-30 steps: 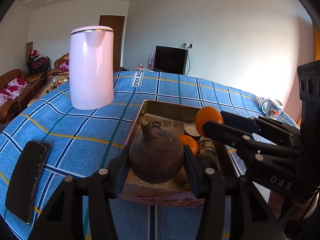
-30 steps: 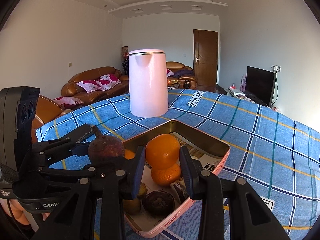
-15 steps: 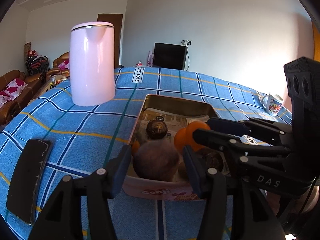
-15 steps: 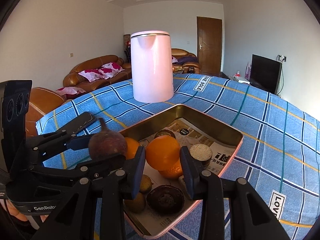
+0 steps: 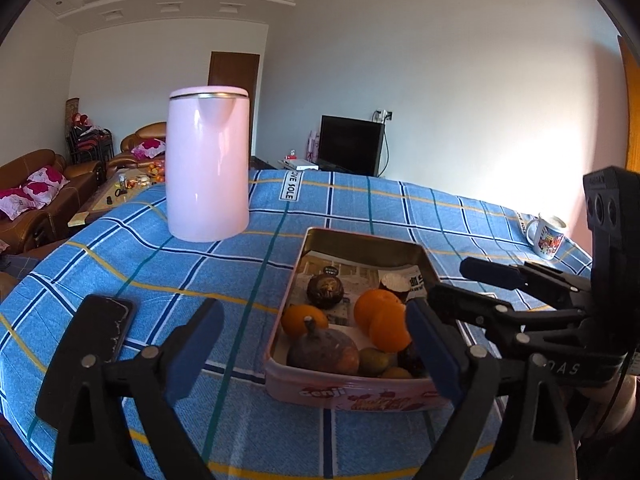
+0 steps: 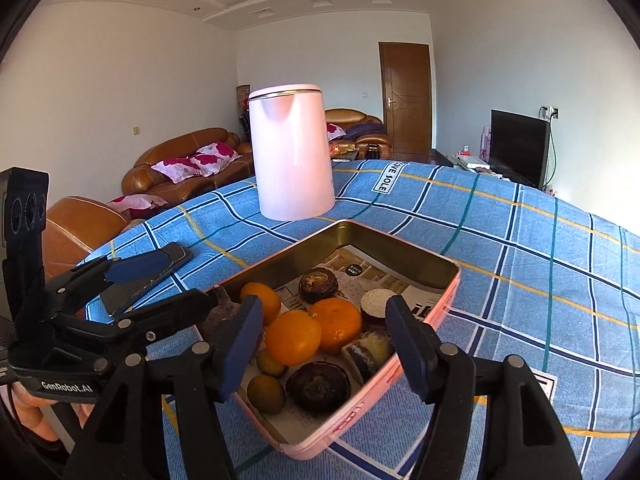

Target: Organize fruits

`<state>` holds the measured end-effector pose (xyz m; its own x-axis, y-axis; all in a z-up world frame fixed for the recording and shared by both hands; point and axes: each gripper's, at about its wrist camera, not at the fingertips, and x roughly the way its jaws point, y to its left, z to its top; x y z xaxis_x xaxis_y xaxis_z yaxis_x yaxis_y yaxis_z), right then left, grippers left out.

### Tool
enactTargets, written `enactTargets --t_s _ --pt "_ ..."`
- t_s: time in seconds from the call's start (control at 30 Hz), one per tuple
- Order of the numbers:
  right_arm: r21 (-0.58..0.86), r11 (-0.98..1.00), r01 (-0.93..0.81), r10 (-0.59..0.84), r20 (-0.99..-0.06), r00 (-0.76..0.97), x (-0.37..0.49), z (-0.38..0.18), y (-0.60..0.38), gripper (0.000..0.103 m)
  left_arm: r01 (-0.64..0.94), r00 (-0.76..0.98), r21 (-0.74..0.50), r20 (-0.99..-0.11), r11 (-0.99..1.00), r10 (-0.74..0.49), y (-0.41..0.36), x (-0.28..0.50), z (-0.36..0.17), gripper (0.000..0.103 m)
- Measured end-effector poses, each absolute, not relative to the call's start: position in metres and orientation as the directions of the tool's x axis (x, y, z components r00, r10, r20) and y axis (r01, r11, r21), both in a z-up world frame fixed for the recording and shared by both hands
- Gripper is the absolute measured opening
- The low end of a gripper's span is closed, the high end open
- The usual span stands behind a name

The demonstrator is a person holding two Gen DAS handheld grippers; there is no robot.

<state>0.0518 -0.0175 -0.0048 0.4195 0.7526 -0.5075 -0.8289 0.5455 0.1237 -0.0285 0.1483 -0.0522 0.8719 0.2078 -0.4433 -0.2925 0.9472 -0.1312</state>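
Two grippers hang over the near end of the pink tin [image 5: 352, 394], and both stand wide apart with nothing between their fingers. The left gripper [image 5: 316, 346] frames the tin's near left corner; just beyond its right finger lies the dark pomegranate [image 5: 322, 350], resting in the tin with its stalk up. Past that fruit sits a small orange [image 5: 304, 320]. The right gripper [image 6: 324, 340] spreads over the tin's middle, and between its fingers lie two oranges [image 6: 294, 338] side by side, touching. Nearer its fingers sit a dark round fruit [image 6: 318, 386] and two small greenish ones [image 6: 266, 392]. Beyond the tin stands a pink kettle [image 5: 208, 164]. A black phone [image 6: 144, 278] lies on the blue checked cloth [image 6: 520, 264] by the left gripper's outer finger.
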Motion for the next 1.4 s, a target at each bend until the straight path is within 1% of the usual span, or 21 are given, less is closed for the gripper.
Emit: enactTargets --t_s 0.07,0.13,0.47,0.57,0.63,0.93,1.4 --pt "0.126 0.562 -0.818 0.749 -0.496 0.439 0.049 -0.001 -0.028 0.066 -0.285 0.879 -0.134 -0.432 0.949 0.203 0.147 -0.031 -0.049 0.096" --pt "0.13 0.578 -0.806 0.747 -0.483 0.457 0.046 0.002 -0.038 0.07 -0.284 0.883 -0.129 -0.421 0.95 0.207 0.143 -0.033 -0.046 0.097" --pt "0.131 0.625 -0.77 0.735 -0.431 0.523 0.031 0.011 -0.081 0.073 -0.271 0.891 -0.116 -0.406 0.956 0.203 0.127 -0.035 -0.041 0.098" --pt "0.119 0.642 -0.757 0.725 -0.415 0.55 0.025 0.014 -0.092 0.075 -0.263 0.895 -0.105 -0.398 0.959 0.202 0.12 -0.035 -0.038 0.098" --pt "0.116 0.65 -0.751 0.722 -0.406 0.561 0.022 0.016 -0.098 0.076 -0.257 0.897 -0.097 -0.396 0.962 0.199 0.115 -0.035 -0.036 0.1" --pt "0.126 0.67 -0.732 0.715 -0.376 0.59 0.013 0.019 -0.122 0.076 -0.236 0.901 -0.078 -0.391 0.969 0.188 0.101 -0.035 -0.032 0.1" --pt "0.119 0.672 -0.731 0.714 -0.367 0.597 0.004 0.021 -0.129 0.077 -0.228 0.901 -0.072 -0.394 0.971 0.182 0.093 -0.036 -0.029 0.102"
